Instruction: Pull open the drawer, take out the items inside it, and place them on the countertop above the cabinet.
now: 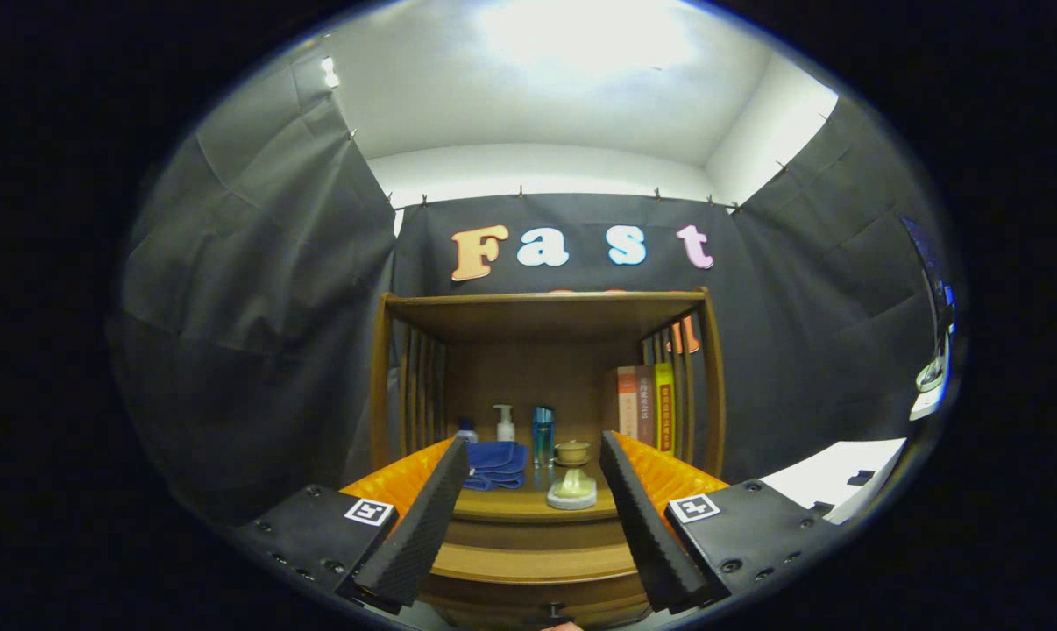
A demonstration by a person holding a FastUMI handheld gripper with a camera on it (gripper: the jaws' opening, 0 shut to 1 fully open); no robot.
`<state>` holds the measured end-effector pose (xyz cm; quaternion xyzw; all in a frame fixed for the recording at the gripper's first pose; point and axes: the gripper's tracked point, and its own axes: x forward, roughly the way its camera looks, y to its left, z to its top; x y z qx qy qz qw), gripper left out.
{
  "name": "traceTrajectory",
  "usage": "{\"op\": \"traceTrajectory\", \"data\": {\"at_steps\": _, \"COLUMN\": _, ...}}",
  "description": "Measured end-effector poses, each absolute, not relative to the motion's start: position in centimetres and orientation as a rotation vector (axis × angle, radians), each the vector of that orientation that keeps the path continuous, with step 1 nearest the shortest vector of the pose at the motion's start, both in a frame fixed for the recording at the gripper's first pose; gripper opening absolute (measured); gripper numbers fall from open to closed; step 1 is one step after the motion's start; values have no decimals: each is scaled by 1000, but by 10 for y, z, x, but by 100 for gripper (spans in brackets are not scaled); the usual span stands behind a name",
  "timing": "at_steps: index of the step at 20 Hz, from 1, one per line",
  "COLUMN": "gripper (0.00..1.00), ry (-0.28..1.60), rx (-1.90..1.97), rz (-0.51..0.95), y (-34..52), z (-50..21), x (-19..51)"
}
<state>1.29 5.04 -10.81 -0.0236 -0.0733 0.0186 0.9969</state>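
- Jaws (533,526) stand wide apart and hold nothing; your two black ribbed fingers (414,526) angle outward, with the wooden cabinet (537,386) seen in the gap between them.
- Room between the fingers is free: nothing touches either pad, and the cabinet front lies beyond the fingertips.
- Drawer (533,563) sits below the bench (528,506), between the fingers and low down; it looks pushed in, its front flush with the cabinet, and a small dark knob (553,607) shows beneath it. You cannot see what is inside.
- Bench edge runs straight across just above the drawer front, with slatted side rails rising at left and right and a top board closing the space overhead.
- On the bench you have a folded blue cloth (495,464) at left, a pale ceramic stand with a small cup (572,478) at right, near the front edge.
- Behind them stand a pump bottle (504,423) and a blue bottle (542,436); upright books (647,407) lean against the right rail.
- Black cloth walls surround the cabinet, under a white ceiling.
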Motion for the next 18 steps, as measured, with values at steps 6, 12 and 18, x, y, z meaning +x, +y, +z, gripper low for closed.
{"op": "traceTrajectory", "data": {"at_steps": 6, "gripper": 98, "ry": -96, "rx": 70, "rz": 166, "y": 77, "z": -194, "x": -22}}
{"op": "traceTrajectory", "data": {"at_steps": 12, "gripper": 98, "ry": 14, "rx": -31, "rz": 91, "y": 50, "z": -295, "x": -29}}
{"op": "traceTrajectory", "data": {"at_steps": 18, "gripper": 99, "ry": 102, "rx": 33, "rz": 48, "y": 33, "z": -346, "x": -12}}
